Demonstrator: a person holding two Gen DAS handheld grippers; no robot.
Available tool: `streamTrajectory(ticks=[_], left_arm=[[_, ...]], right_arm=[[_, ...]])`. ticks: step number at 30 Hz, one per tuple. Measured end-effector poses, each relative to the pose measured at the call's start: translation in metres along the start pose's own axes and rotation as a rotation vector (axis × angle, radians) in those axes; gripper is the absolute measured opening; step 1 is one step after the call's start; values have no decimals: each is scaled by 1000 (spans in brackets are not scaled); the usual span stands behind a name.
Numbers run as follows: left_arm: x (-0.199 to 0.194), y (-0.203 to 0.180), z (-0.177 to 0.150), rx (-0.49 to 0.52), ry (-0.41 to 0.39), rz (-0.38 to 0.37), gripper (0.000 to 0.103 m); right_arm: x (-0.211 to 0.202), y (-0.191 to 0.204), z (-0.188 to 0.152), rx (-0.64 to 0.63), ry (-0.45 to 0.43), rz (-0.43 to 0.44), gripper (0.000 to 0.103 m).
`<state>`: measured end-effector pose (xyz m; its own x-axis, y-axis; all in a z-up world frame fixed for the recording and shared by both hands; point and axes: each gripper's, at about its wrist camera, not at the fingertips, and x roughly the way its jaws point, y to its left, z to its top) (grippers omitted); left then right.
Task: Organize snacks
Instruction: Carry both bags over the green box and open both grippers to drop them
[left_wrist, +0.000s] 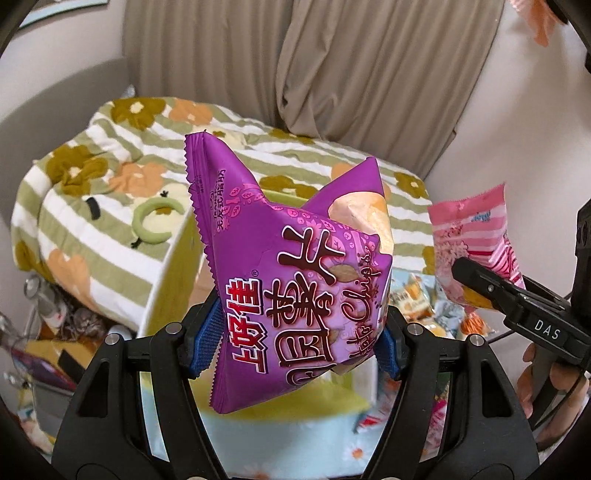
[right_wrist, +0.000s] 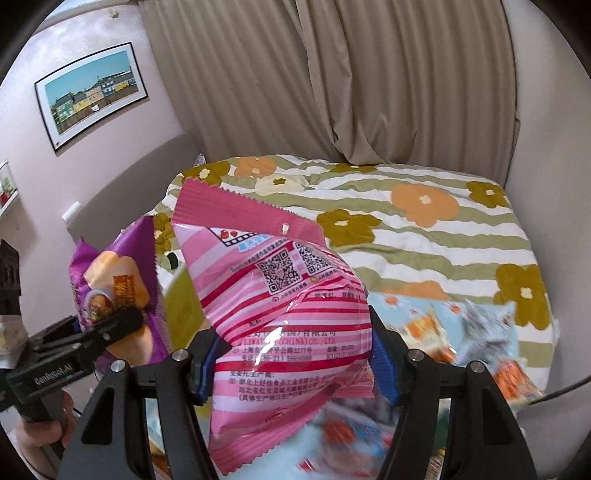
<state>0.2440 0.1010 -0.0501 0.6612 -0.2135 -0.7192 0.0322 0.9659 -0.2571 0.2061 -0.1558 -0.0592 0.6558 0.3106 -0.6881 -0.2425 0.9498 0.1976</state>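
Observation:
My left gripper (left_wrist: 295, 339) is shut on a purple chip bag (left_wrist: 295, 280) and holds it up over a yellow-green box (left_wrist: 173, 280). The same purple bag shows at the left of the right wrist view (right_wrist: 118, 280). My right gripper (right_wrist: 295, 362) is shut on a pink striped snack bag (right_wrist: 280, 325) and holds it in the air. That pink bag shows at the right of the left wrist view (left_wrist: 476, 243), with the right gripper (left_wrist: 476, 284) beside mine. Several small snack packets (right_wrist: 476, 339) lie below on a light blue cloth.
A bed with a green-striped flower quilt (right_wrist: 424, 229) fills the background, beige curtains (right_wrist: 332, 81) behind it. A cluttered shelf with bottles (left_wrist: 48, 314) is at the far left. A framed picture (right_wrist: 92, 92) hangs on the left wall.

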Motion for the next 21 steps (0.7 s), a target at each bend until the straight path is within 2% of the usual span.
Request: streamTrajectory(ticks=[7,11,16,18,20,21], left_arm=[[86,24,43,41,124,-30,66],[135,39,54,69,194,-29,66],[175,44,53,92,254,-14,68],[185,45,52,105,269,13,87],[192,48,51,110,274,21,99],[193,50,50,109,274,21,102]], right_arm=[[77,24,41,61,62,-54,62],[111,22,46,108,101,-86,62],[142,17,42,165,155,-125,62],[146,16,40,181,168,-135,62],[148,15,39,193,179,-144,62],[150,14,39,197,184,-148,62]])
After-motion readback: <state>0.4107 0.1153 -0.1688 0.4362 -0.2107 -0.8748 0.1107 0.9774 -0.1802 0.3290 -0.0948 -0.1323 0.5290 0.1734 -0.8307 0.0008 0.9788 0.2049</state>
